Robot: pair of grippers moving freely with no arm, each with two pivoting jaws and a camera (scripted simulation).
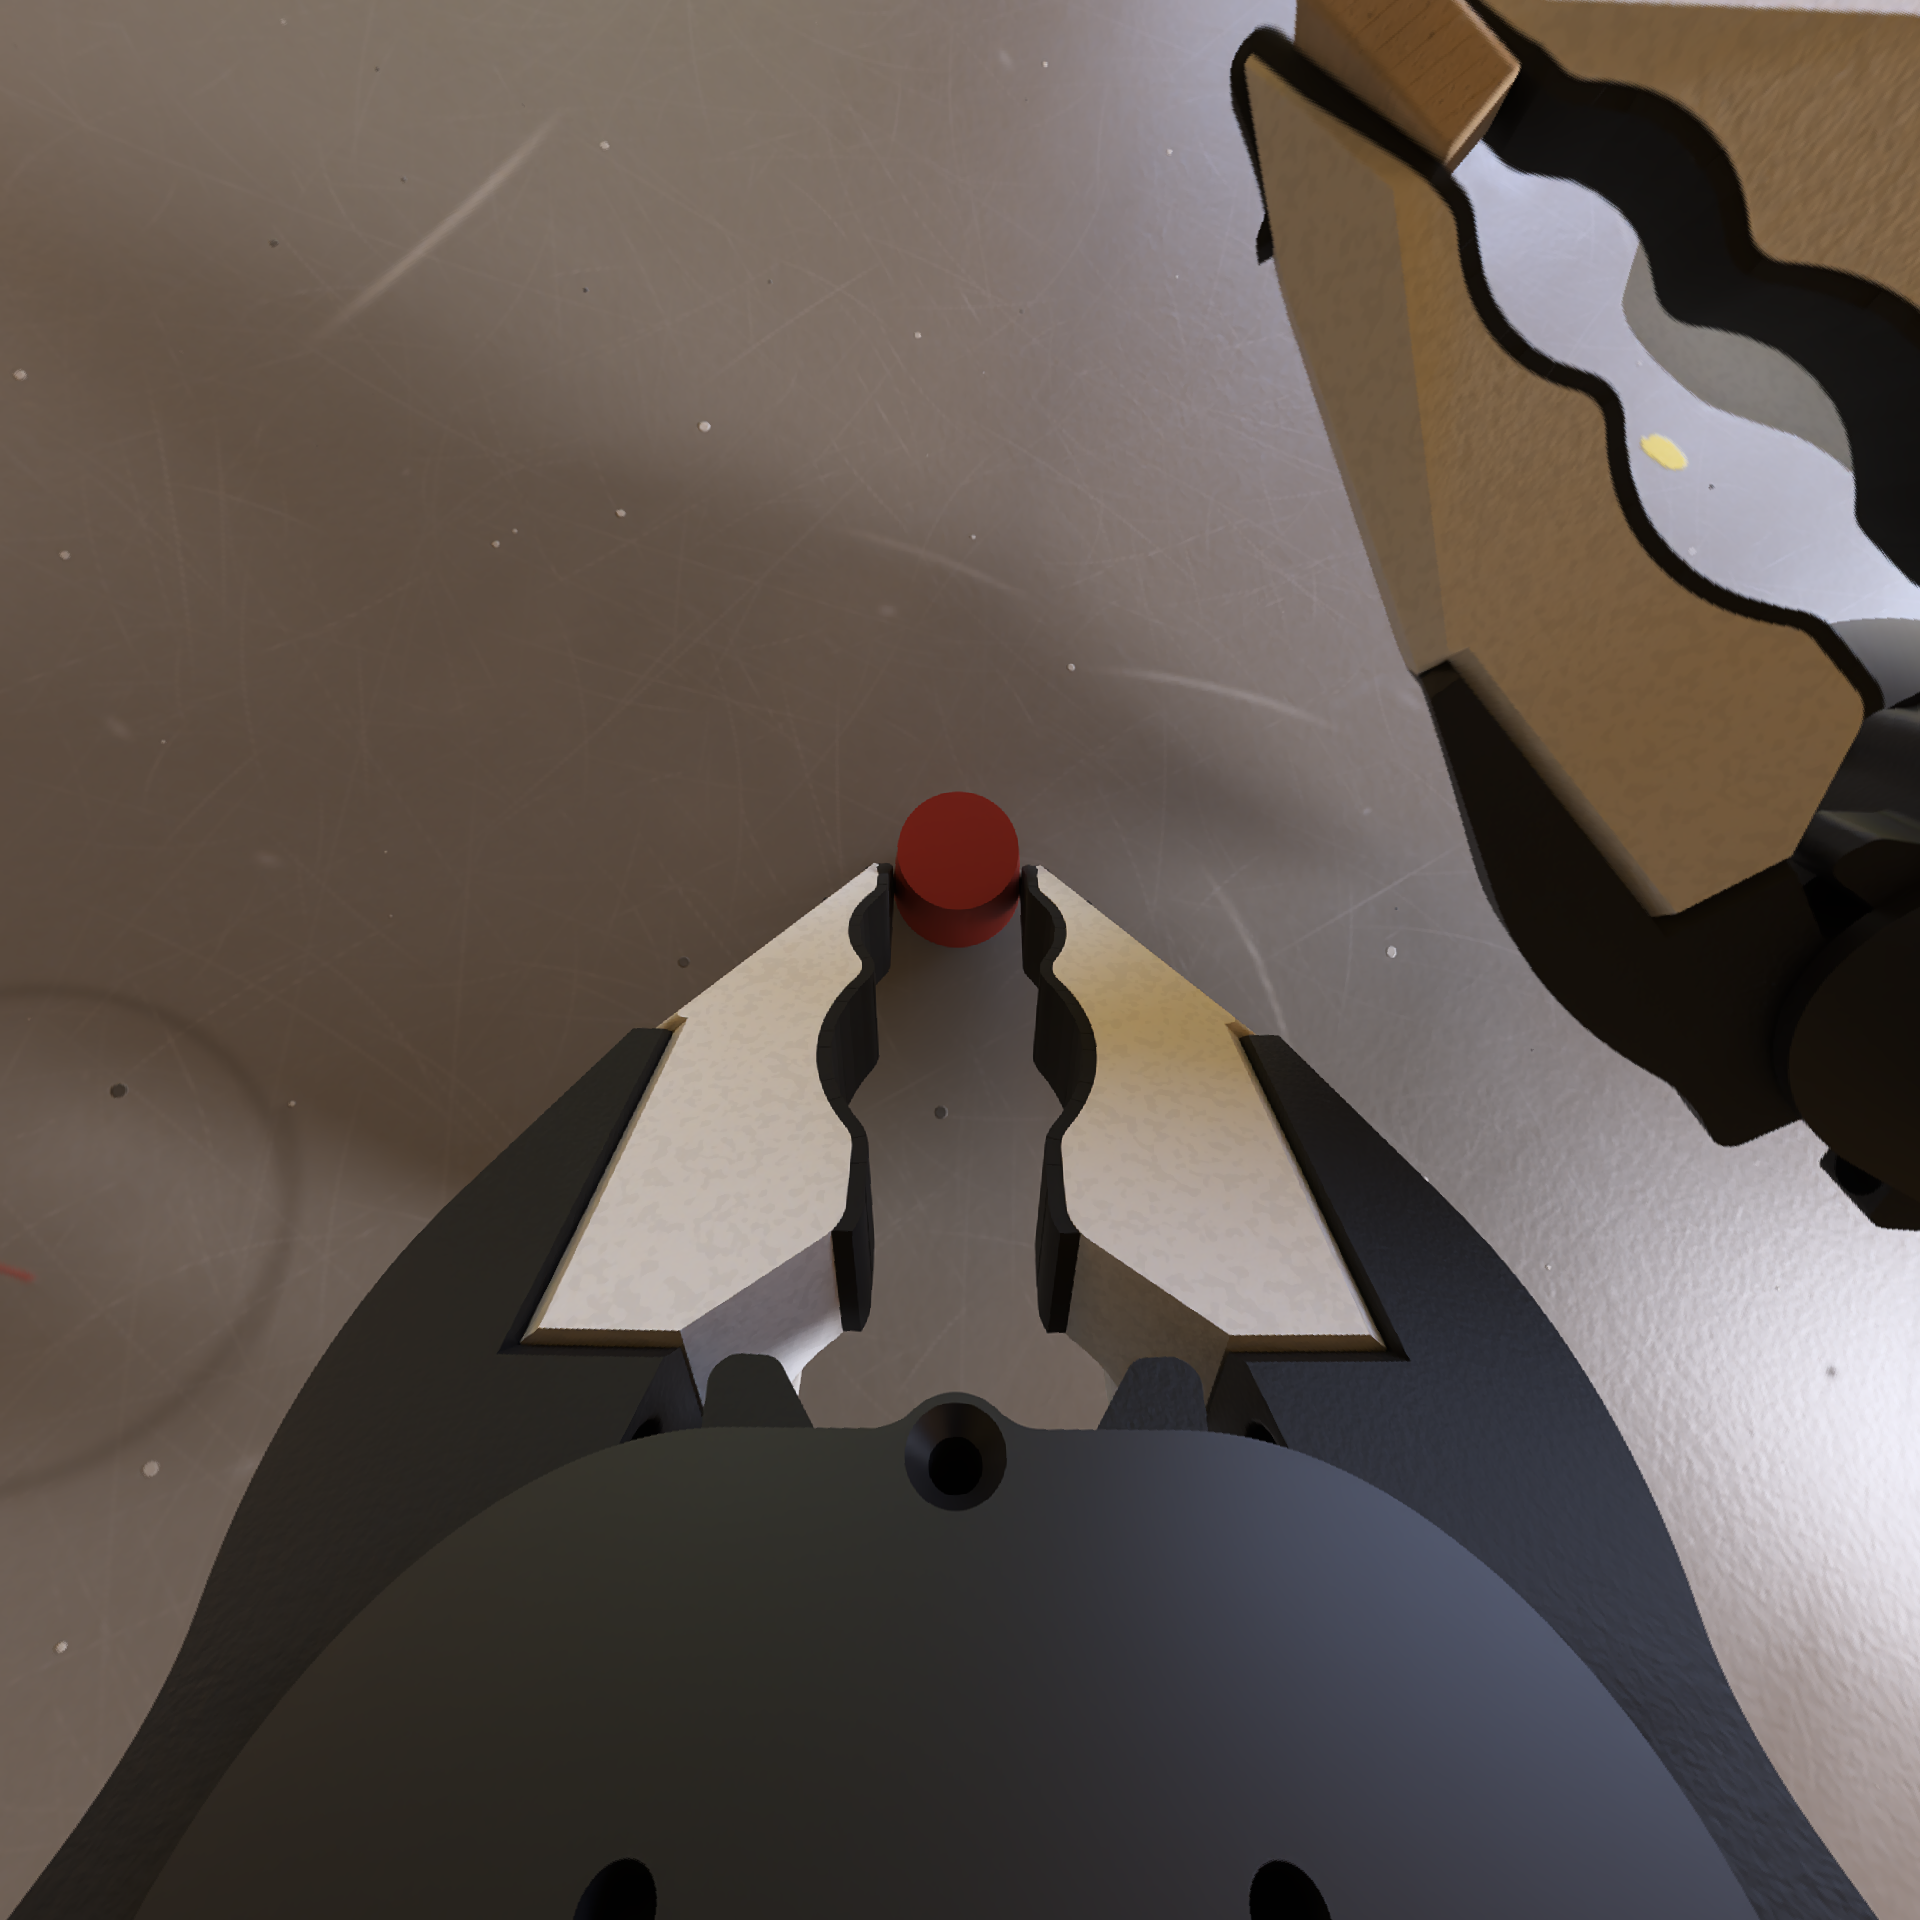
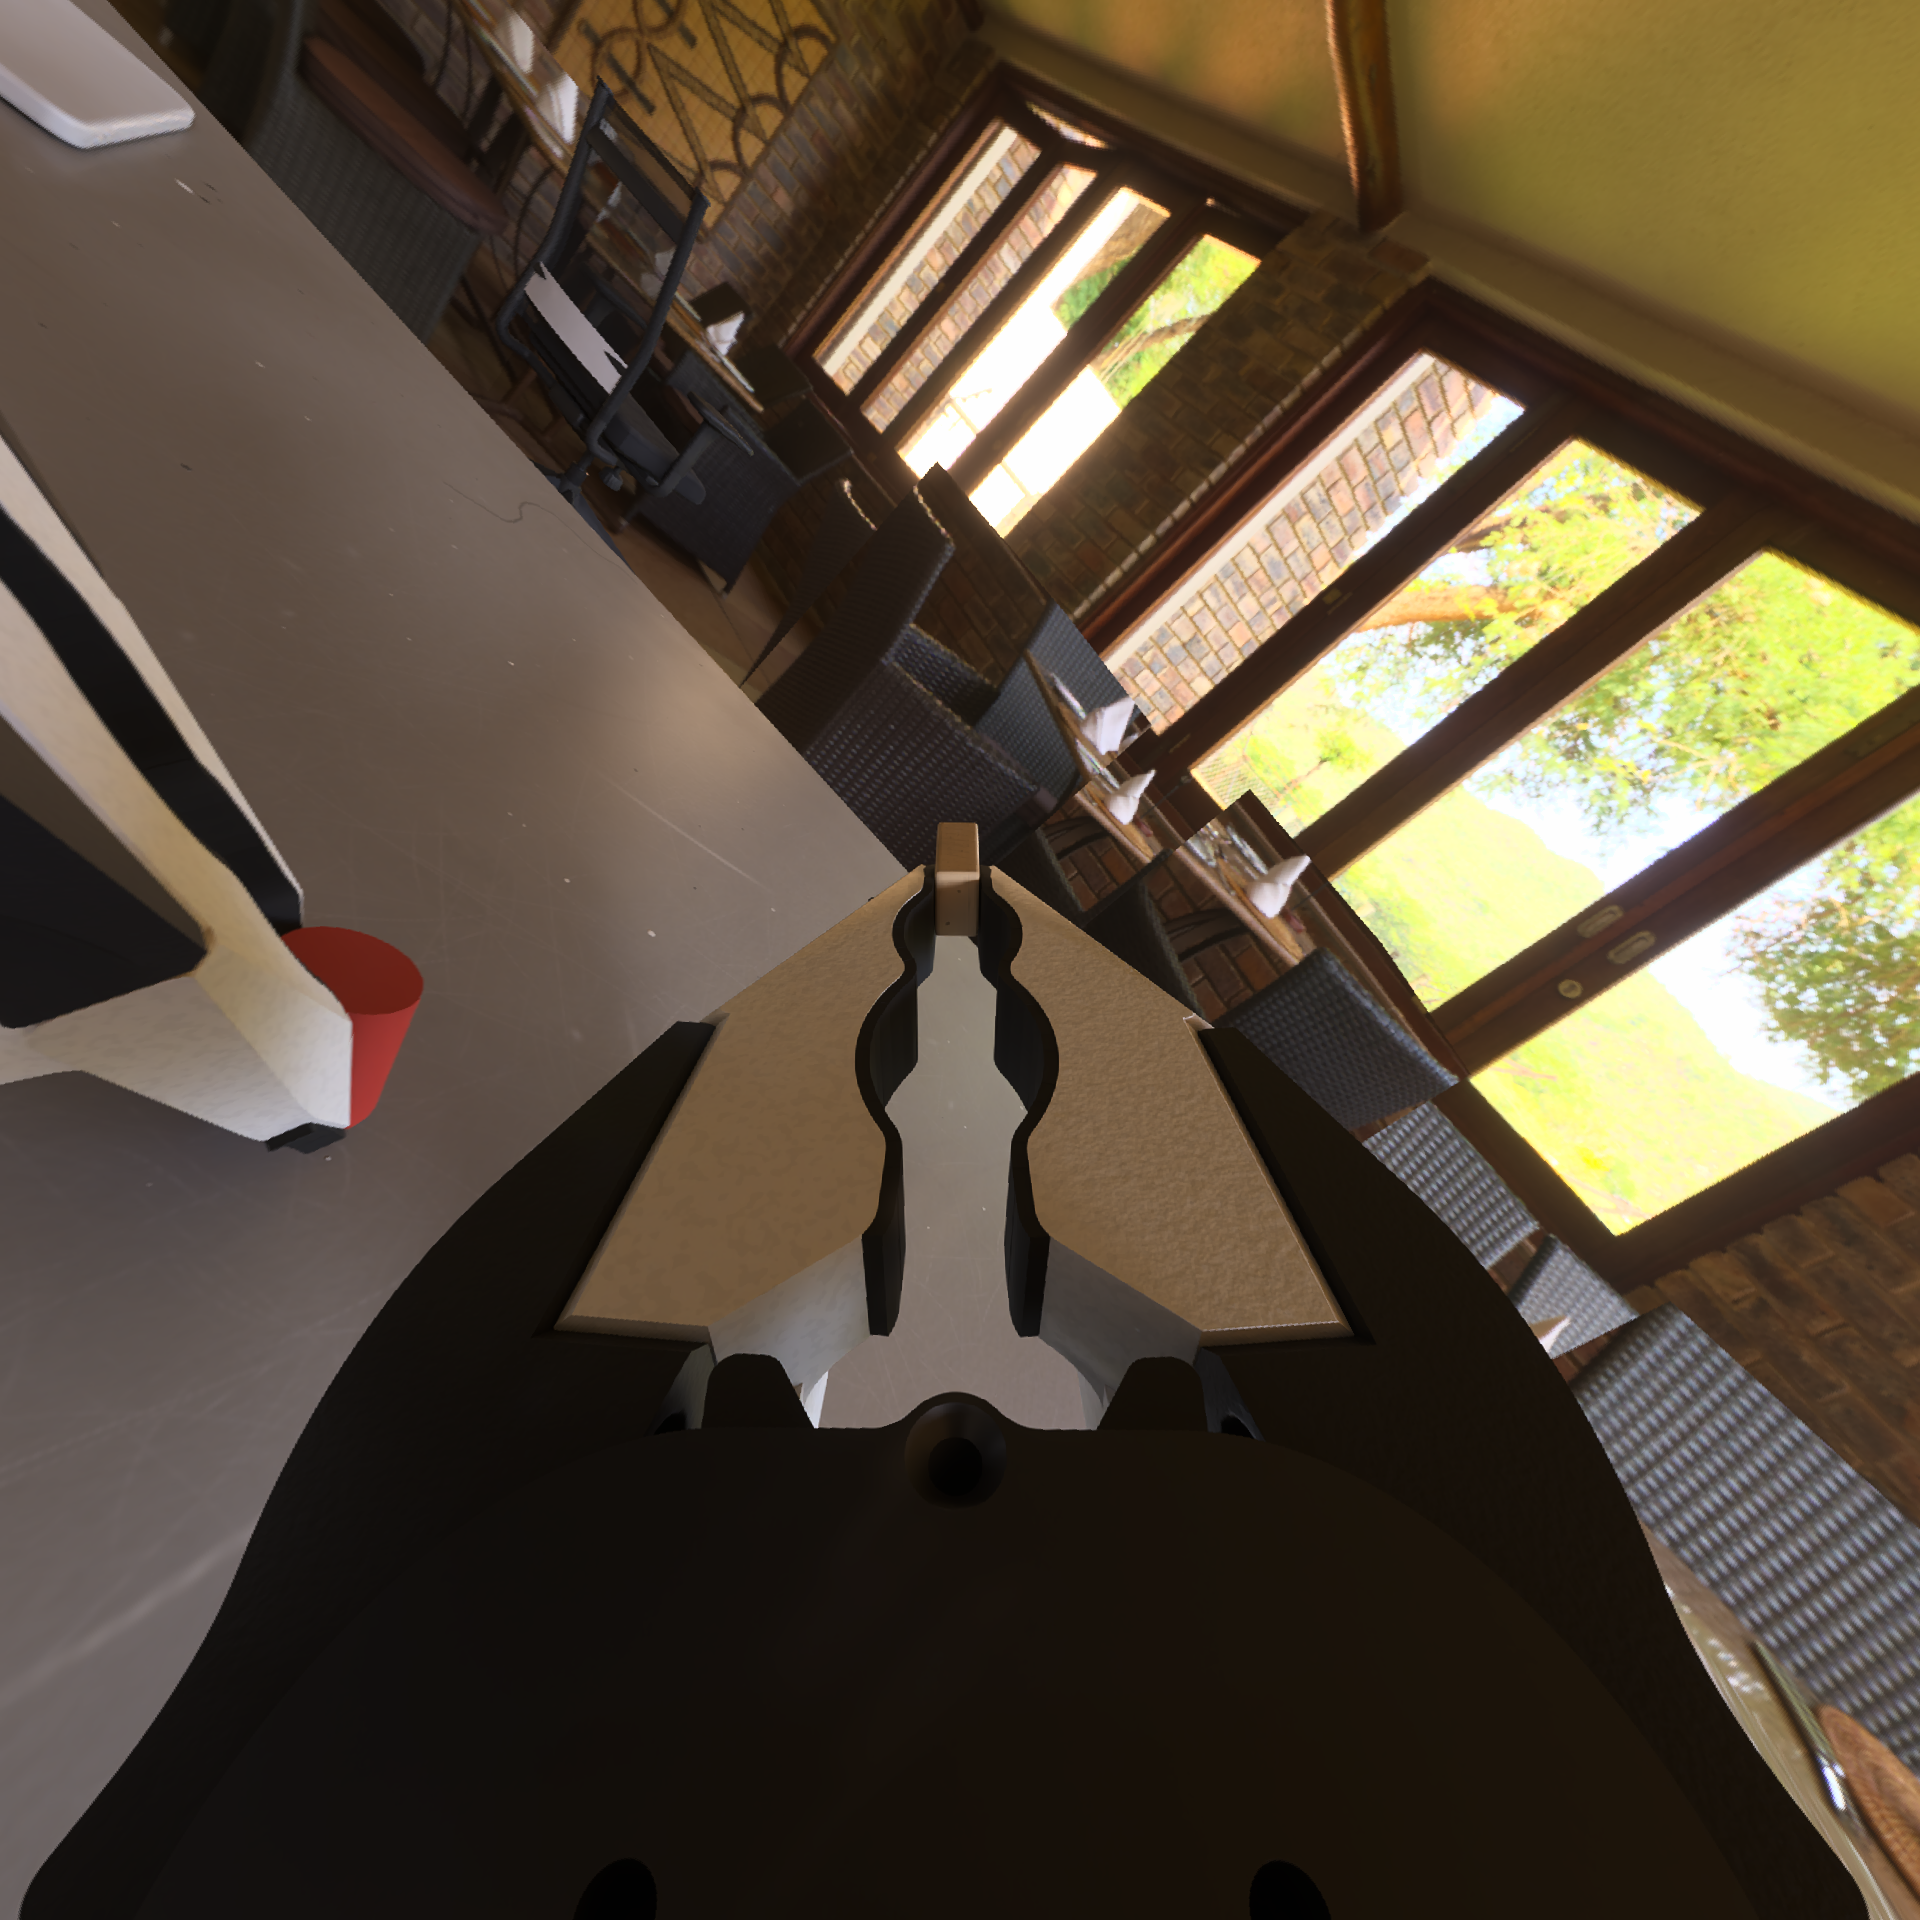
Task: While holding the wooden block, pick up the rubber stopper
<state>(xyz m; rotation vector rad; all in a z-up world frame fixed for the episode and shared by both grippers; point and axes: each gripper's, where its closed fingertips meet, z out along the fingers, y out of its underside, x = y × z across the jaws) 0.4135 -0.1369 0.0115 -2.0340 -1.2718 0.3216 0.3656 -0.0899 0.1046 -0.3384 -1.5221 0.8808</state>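
Currently, the red stopper (image 1: pixel 956 868) is clamped between the tips of the left gripper (image 1: pixel 956 894) at the centre of the left wrist frame, standing on or just above the grey desk (image 1: pixel 520 520); contact with the desk cannot be confirmed. Only the very tips are engaged, and the stopper is tapered, so slippage downward out of the grip is judged the main risk if lifting is abrupt. A second risk is collision: the right gripper (image 1: pixel 1455 125) is seen close by at the upper right, and a careless lift could knock the block (image 1: pixel 1413 62) loose.

The left gripper is pointed steeply down at the desk. The right gripper (image 2: pixel 958 883) is closed on the block (image 2: pixel 958 878), held thinly at the tips, and is aimed past the desk edge toward windows (image 2: pixel 1558 831) at the right.
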